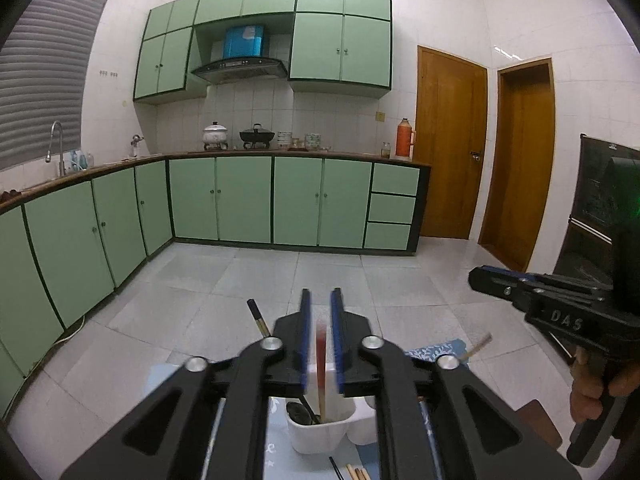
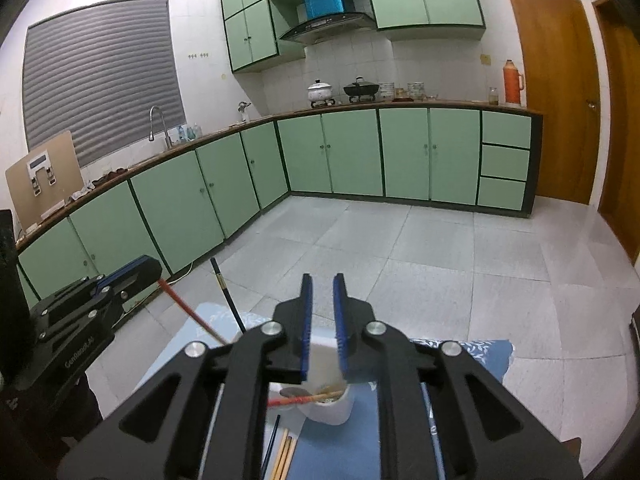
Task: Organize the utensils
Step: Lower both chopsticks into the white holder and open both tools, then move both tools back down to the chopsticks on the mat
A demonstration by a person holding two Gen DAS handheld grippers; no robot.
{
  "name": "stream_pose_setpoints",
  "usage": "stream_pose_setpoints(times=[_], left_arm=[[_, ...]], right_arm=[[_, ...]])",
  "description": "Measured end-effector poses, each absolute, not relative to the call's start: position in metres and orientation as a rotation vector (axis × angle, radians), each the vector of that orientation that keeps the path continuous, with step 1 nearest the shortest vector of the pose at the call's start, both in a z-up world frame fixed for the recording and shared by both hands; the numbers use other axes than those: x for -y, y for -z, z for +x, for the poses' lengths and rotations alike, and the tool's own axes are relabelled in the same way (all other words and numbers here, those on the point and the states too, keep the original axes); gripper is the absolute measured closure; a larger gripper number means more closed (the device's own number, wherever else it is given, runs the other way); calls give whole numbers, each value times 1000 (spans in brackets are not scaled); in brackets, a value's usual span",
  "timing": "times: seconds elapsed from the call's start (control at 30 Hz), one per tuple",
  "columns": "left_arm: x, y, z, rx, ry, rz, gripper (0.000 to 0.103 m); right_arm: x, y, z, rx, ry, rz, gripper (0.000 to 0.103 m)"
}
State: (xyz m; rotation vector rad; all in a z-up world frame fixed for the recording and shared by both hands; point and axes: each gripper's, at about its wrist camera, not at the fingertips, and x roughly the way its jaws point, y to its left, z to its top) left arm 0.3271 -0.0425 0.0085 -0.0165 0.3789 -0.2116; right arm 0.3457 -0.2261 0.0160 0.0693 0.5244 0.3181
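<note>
The left gripper [image 1: 320, 344] pinches a red-topped wooden chopstick [image 1: 321, 360] above the white plastic utensil holder [image 1: 320, 434]. Lower it straight in before releasing. The right gripper [image 2: 323, 324] hangs slightly spread, holding nothing.

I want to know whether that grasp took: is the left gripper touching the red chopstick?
Touching. In the right wrist view the red chopstick runs straight out of the left gripper's closed tips, and the left wrist view shows it pinched between the blue pads.

2 wrist views facing green cabinets [image 1: 244, 200], sharing white holder [image 2: 330, 408] below
</note>
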Motion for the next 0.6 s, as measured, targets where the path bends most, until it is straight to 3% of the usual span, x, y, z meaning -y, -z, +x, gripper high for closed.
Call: stream_pose_setpoints(times=[0.1, 0.27, 0.33, 0.47, 0.6], left_arm=[[40, -12, 318, -372, 208, -17, 73], [38, -15, 287, -343, 197, -12, 52], [35, -13, 268, -336, 194, -21, 43], [32, 0, 238, -341, 188, -29, 37], [29, 23, 209, -372, 180, -24, 29]], right_arm=[[235, -20, 331, -494, -302, 87, 70], [249, -20, 292, -429, -251, 115, 34], [255, -15, 272, -417, -242, 133, 29], [258, 2, 238, -414, -222, 147, 16], [253, 29, 206, -445, -193, 120, 11]])
